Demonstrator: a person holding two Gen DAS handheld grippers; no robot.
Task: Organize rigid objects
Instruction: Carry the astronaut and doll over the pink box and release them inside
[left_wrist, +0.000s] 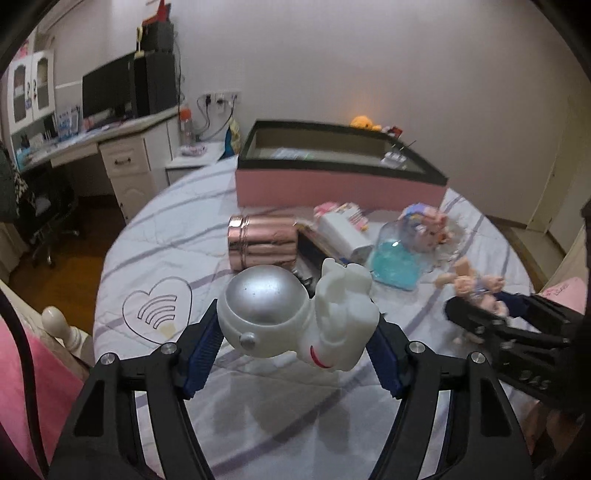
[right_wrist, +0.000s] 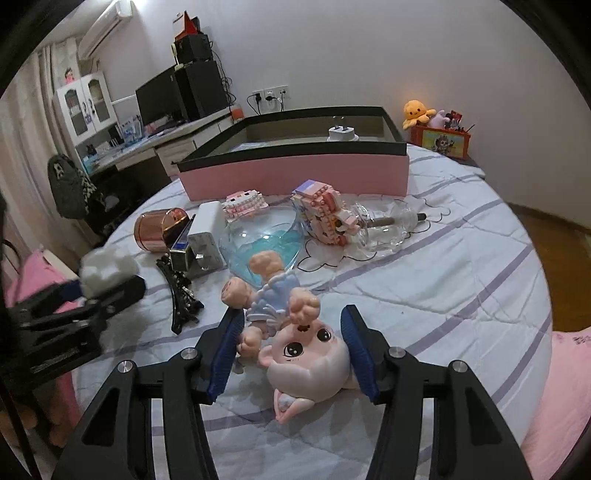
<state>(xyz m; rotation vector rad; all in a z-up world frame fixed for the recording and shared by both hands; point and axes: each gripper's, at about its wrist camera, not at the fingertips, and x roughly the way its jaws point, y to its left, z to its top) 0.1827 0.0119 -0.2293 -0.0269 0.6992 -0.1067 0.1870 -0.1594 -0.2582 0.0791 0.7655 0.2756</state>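
Note:
A white astronaut figure (left_wrist: 295, 317) with a silver helmet hangs above the striped bedspread (left_wrist: 166, 236). My left gripper (left_wrist: 295, 321) is shut on it, one blue pad on the helmet and the other on the body. My right gripper (right_wrist: 291, 314) is shut on a pink pig doll (right_wrist: 306, 354) in a blue dress, which lies head toward the camera; one pad touches its arm, the other its head. In the left wrist view the right gripper (left_wrist: 476, 321) sits at the right with the blurred doll. The left gripper (right_wrist: 110, 291) shows at the left of the right wrist view.
An open pink box (right_wrist: 295, 173) with a black rim stands at the back, a white plug (right_wrist: 341, 133) inside. Before it lie a copper tin (right_wrist: 151, 229), a white charger (right_wrist: 207, 229), a glass bowl (right_wrist: 266, 236), a block figure (right_wrist: 325, 214), a glass jar (right_wrist: 380, 229) and a black hair clip (right_wrist: 181, 295).

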